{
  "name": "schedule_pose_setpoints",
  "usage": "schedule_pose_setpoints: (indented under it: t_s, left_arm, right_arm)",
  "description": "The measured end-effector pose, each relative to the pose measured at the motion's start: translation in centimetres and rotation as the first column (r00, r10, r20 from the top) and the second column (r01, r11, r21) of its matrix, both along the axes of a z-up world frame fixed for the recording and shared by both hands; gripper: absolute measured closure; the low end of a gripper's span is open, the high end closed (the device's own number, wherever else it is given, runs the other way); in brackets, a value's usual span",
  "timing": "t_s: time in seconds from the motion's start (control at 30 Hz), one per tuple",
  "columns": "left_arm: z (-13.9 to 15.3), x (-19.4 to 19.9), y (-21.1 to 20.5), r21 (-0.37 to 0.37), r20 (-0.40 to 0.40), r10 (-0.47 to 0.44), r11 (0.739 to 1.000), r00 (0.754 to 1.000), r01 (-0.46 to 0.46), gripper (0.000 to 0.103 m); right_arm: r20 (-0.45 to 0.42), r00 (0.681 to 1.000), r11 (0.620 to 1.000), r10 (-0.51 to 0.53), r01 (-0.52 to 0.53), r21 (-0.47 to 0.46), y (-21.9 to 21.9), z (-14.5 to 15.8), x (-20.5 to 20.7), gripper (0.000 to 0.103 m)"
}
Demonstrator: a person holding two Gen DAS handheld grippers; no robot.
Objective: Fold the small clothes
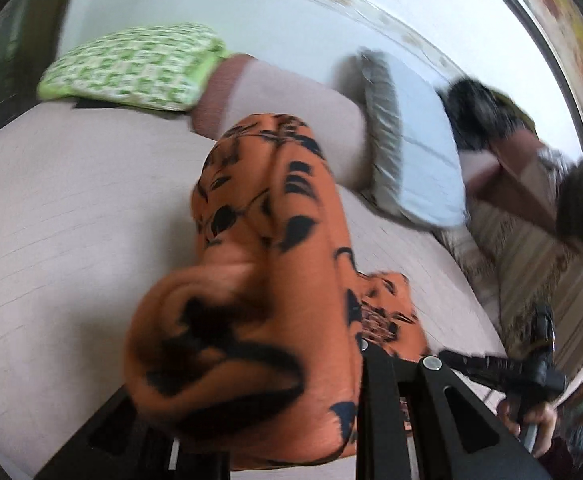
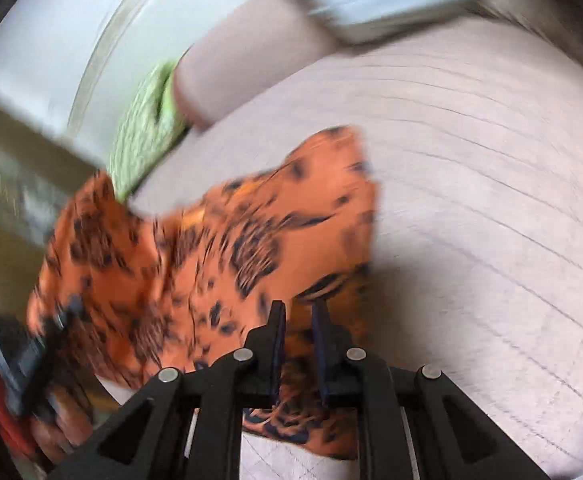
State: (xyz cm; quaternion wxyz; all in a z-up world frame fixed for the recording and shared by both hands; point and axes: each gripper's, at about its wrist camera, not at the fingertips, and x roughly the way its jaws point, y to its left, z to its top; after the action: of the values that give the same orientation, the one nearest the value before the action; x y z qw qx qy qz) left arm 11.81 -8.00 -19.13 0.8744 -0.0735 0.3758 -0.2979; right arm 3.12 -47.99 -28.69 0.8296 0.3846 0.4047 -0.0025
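A: How do your hands sit?

B: Both claws tilt down over the bed (image 2: 491, 160). Your left claw (image 1: 355, 364) is almost buried under the orange garment (image 1: 251, 280), closed on a bunched fold that billows up toward twelve o'clock. Your right hand (image 1: 531, 424) shows at four o'clock in that view.

A: And the right claw?

B: Your right claw (image 2: 299, 312) is pinched on the garment's hem, jaws nearly together. The cloth hangs stretched between both claws above the bed, spreading to ten o'clock, where the left claw holds it. A green pillow (image 1: 131, 68) lies well beyond.
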Motion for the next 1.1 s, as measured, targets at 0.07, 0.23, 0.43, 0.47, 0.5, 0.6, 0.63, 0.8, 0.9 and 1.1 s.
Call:
schedule_pose_setpoints:
  t_s: [0.07,0.23,0.43,0.47,0.5,0.6,0.63,0.8,0.9,1.1]
  left_arm:
    - [-0.1,-0.8,-3.7,0.037,-0.011,-0.057,0.998,0.998,0.057,0.083]
    - [-4.2,-4.1,-14.2,0.135,-0.086,-0.221,0.964,0.972,0.231,0.082]
    - [-7.9,-5.9,-16.7,0.249,-0.102,-0.306,0.914,0.947,0.322,0.072]
    - [-7.5,-5.6,-16.4,0.243,-0.110,-0.322,0.909,0.940,0.339,0.062]
    - [-7.0,-5.2,-15.9,0.214,-0.134,-0.345,0.905,0.929,0.367,0.057]
    - [-6.1,-5.3,-14.4,0.147,-0.185,-0.399,0.892,0.898,0.426,0.037]
    - [-5.8,-5.6,-13.9,0.136,-0.191,-0.411,0.888,0.891,0.439,0.036]
    - [-3.7,-7.1,-9.9,0.147,-0.119,-0.420,0.889,0.900,0.434,0.033]
    - [-3.5,-5.7,-8.2,0.230,-0.064,-0.338,0.911,0.939,0.343,0.032]
    - [-5.8,-3.1,-6.7,0.349,-0.085,-0.212,0.909,0.973,0.229,0.033]
  right_arm:
    - [0.011,0.999,0.992,-0.053,0.052,0.115,-2.5,-0.8,-0.7,0.088]
    - [0.029,0.993,0.969,-0.117,0.107,0.221,-5.4,-1.6,-1.5,0.088]
    - [0.044,0.995,0.913,-0.084,0.059,0.404,-5.6,-2.7,0.2,0.087]
    - [0.040,0.998,0.915,-0.055,0.034,0.402,-5.3,-2.6,1.3,0.085]
    - [0.031,0.999,0.917,-0.039,0.023,0.399,-4.9,-2.7,2.0,0.084]
    - [-0.004,1.000,0.912,0.014,-0.011,0.411,-3.8,-3.2,4.3,0.068]
    - [-0.015,1.000,0.914,0.024,-0.016,0.406,-3.4,-3.4,4.9,0.051]
    - [-0.040,0.999,0.923,0.027,-0.010,0.385,-2.7,-4.0,6.0,0.044]
    - [-0.050,0.998,0.900,0.046,-0.020,0.435,-2.8,-4.9,6.3,0.044]
    - [0.010,0.999,0.986,0.046,-0.048,0.159,-0.3,-2.0,7.7,0.083]
